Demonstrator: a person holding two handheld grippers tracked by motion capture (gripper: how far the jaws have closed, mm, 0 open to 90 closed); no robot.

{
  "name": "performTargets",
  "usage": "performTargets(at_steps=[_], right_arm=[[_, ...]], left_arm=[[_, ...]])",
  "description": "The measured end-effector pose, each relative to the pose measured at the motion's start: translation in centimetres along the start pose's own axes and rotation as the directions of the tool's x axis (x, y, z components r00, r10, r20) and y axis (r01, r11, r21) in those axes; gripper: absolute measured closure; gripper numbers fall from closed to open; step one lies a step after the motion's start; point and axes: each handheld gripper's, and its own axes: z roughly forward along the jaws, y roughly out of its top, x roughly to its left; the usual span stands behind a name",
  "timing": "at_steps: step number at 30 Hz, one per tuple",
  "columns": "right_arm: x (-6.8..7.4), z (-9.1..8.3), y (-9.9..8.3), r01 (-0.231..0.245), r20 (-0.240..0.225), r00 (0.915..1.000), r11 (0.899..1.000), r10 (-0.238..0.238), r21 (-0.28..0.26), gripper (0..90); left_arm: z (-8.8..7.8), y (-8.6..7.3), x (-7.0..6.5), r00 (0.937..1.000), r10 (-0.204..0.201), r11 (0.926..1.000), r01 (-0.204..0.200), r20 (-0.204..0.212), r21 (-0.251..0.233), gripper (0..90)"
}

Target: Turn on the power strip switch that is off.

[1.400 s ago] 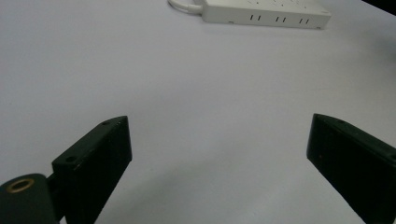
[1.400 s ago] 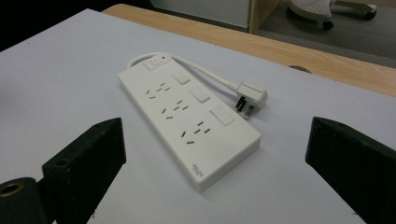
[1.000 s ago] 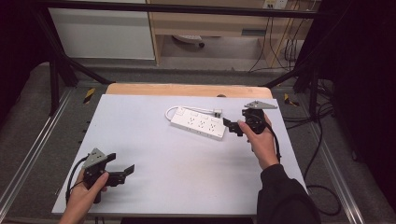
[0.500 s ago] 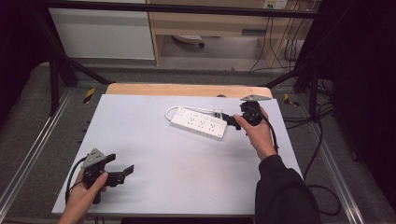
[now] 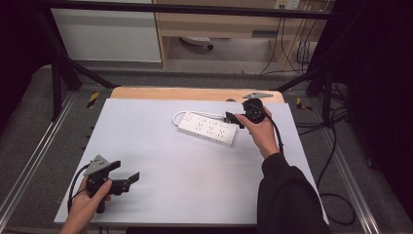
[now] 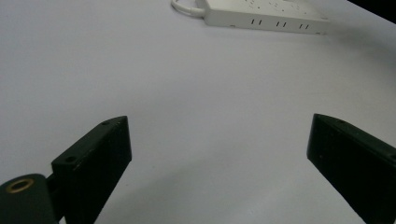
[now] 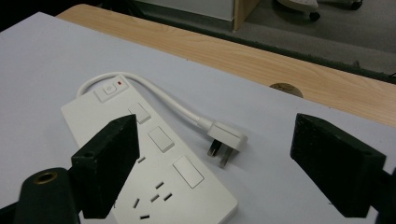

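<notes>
We are bringing the right gripper (image 5: pixel 233 118), jaws spread and just narrowing on nothing, toward the plug (image 7: pixel 227 138) beside the power strip (image 5: pixel 208 129) right of centre, risking nudging it away.

One white power strip (image 5: pixel 207 129) on the worktop (image 5: pixel 160 161), with one short cable (image 7: pixel 163 95) ending in one plug (image 7: pixel 227 139). Two handheld grippers: left gripper (image 5: pixel 127 178) and right gripper (image 5: pixel 230 118). One wooden board (image 5: pixel 160 93) at the far edge.

smooth white plastic power strip (image 7: pixel 154 172) on a matt white sheet (image 5: pixel 195 175) over a wood-grain tabletop (image 7: pixel 261 60).
</notes>
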Motion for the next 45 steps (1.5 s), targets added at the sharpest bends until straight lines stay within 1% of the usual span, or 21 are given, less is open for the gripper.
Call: performTargets(at_steps=[1, 3, 5, 6, 7, 9, 12, 16, 19, 20, 21, 24, 25, 26, 28, 30, 31, 34, 37, 41, 45], right_arm=[[0.0, 0.3, 0.1, 0.001, -0.002, 1.0000, 1.000, -0.001, 0.007, 19.4], [0.0, 0.5, 0.1, 0.003, 0.001, 1.0000, 1.000, -0.003, 0.012, 20.0], [0.0, 0.7, 0.2, 0.006, -0.002, 1.0000, 1.000, -0.006, 0.016, 24.2], [0.0, 0.9, 0.3, -0.001, -0.005, 1.0000, 1.000, 0.001, 0.016, 27.2], [0.0, 1.0, 0.4, -0.011, -0.013, 0.9998, 1.000, 0.011, 0.014, 28.6], [0.0, 1.0, 0.4, -0.013, -0.018, 0.9998, 1.000, 0.013, 0.013, 30.0], [0.4, 1.3, 0.7, 0.003, -0.023, 0.9997, 1.000, -0.002, 0.018, 35.7], [0.6, 1.8, 0.6, -0.002, -0.033, 0.9995, 1.000, 0.003, 0.027, 43.6], [0.7, 2.2, 0.4, 0.007, -0.023, 0.9997, 0.999, -0.006, 0.050, 48.3], [0.7, 2.3, 0.3, 0.010, -0.022, 0.9997, 0.998, -0.009, 0.056, 49.8], [0.8, 2.6, 0.2, 0.018, -0.026, 0.9995, 0.998, -0.016, 0.065, 53.7], [0.9, 3.0, 0.0, 0.025, -0.025, 0.9994, 0.997, -0.023, 0.076, 58.4], [1.0, 3.0, 0.0, 0.028, -0.025, 0.9993, 0.996, -0.027, 0.079, 60.3], [1.0, 3.0, 0.0, 0.028, -0.025, 0.9993, 0.996, -0.027, 0.079, 60.3], [1.1, 3.1, -0.1, 0.035, -0.023, 0.9992, 0.996, -0.033, 0.082, 64.0], [1.1, 3.1, -0.1, 0.035, -0.027, 0.9991, 0.996, -0.033, 0.085, 68.0], [1.1, 3.2, -0.2, 0.038, -0.029, 0.9989, 0.996, -0.036, 0.081, 71.5], [1.2, 3.3, -0.2, 0.041, -0.031, 0.9987, 0.996, -0.039, 0.073, 73.6], [1.5, 3.6, -0.3, 0.057, -0.027, 0.9981, 0.996, -0.055, 0.063, 75.5], [1.7, 4.2, -0.6, 0.075, -0.026, 0.9970, 0.996, -0.073, 0.056, 80.6], [1.9, 4.4, -0.8, 0.070, -0.032, 0.9971, 0.996, -0.068, 0.051, 82.6]], left_arm=[[0.0, 0.0, 0.0, 1.0000, 0.001, 1.0000, -0.001, 0.001, -0.001, 6.5], [-0.1, 0.0, 0.0, 1.0000, 0.000, 1.0000, 0.000, 0.002, -0.006, 6.5], [-0.1, 0.0, 0.0, 1.0000, -0.001, 1.0000, 0.001, 0.000, -0.007, 6.5], [-0.1, 0.0, 0.0, 1.0000, -0.001, 1.0000, 0.001, -0.001, -0.005, 6.5], [0.0, 0.0, 0.0, 1.0000, -0.003, 1.0000, 0.003, 0.001, -0.002, 6.5], [0.0, 0.0, -0.1, 1.0000, 0.000, 1.0000, 0.000, 0.004, 0.000, 6.5], [-0.1, 0.1, -0.1, 1.0000, 0.001, 1.0000, -0.001, 0.006, -0.005, 6.5], [-0.1, 0.1, -0.1, 1.0000, -0.005, 1.0000, 0.005, 0.006, -0.007, 6.5], [-0.2, 0.1, 0.0, 1.0000, -0.004, 0.9999, 0.004, 0.003, -0.010, 6.5], [-0.2, 0.1, -0.1, 1.0000, -0.006, 0.9999, 0.006, 0.006, -0.009, 6.5], [-0.2, 0.1, -0.1, 1.0000, -0.005, 0.9999, 0.005, 0.006, -0.008, 6.5], [-0.2, 0.1, -0.1, 1.0000, -0.003, 1.0000, 0.003, 0.005, -0.008, 6.5], [-0.2, 0.1, -0.1, 1.0000, -0.003, 1.0000, 0.003, 0.005, -0.008, 6.4], [-0.2, 0.1, -0.1, 1.0000, -0.002, 1.0000, 0.002, 0.003, -0.007, 6.4], [-0.1, 0.1, -0.1, 1.0000, -0.003, 1.0000, 0.003, 0.003, -0.004, 6.5], [-0.1, 0.1, -0.1, 1.0000, -0.001, 1.0000, 0.001, 0.003, -0.004, 6.5], [-0.1, 0.1, -0.1, 1.0000, -0.001, 1.0000, 0.001, 0.004, -0.004, 6.5], [-0.1, 0.1, -0.1, 1.0000, -0.002, 1.0000, 0.002, 0.003, -0.005, 6.5], [-0.1, 0.1, -0.1, 1.0000, -0.001, 1.0000, 0.001, 0.004, -0.004, 6.5], [-0.2, 0.1, -0.1, 1.0000, -0.004, 1.0000, 0.005, 0.002, -0.009, 6.5], [-0.3, 0.1, -0.1, 1.0000, -0.006, 0.9998, 0.006, 0.006, -0.018, 6.5]])
